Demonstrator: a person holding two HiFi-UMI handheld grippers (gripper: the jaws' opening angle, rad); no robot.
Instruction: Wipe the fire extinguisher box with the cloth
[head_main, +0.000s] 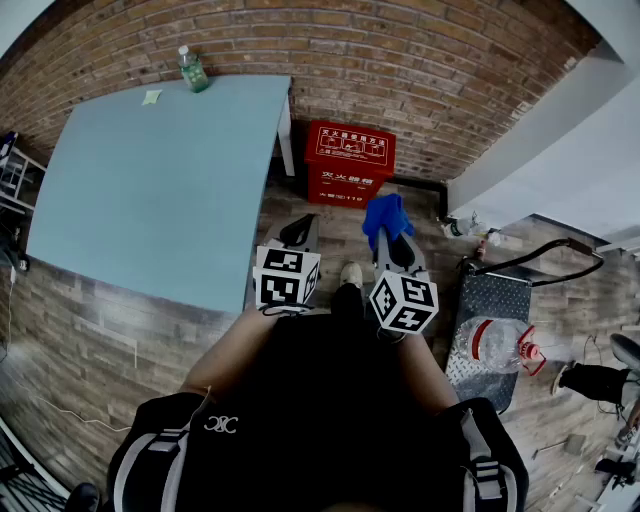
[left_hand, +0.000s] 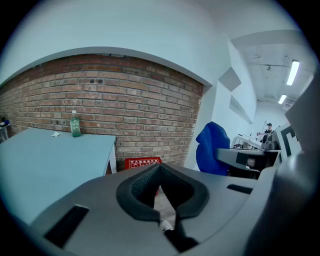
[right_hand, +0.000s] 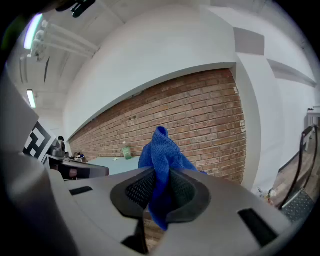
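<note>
Right gripper (right_hand: 161, 186) jaws pinching blue cloth (right_hand: 161, 152). Left gripper (left_hand: 159, 174) jaws pressed together, nothing between. Red fire extinguisher box (head_main: 348, 162) on floor (head_main: 120, 335) against brick wall (head_main: 420, 70), just beside worktop (head_main: 150, 190) far right corner.

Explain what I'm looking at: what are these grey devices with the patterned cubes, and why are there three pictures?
There is no robot here. A person holds a two-jaw gripper in each hand, and the marker cubes are part of the grippers. The head view looks steeply down from a camera on the person's head. The other two views come from a camera riding on each gripper, looking along its jaws. The right gripper is shut on a blue cloth. The left gripper has its jaws together with nothing between them. Ahead, on the floor by the brick wall, stands the red fire extinguisher box. Beside it is a pale blue table with a green bottle on it.
</note>
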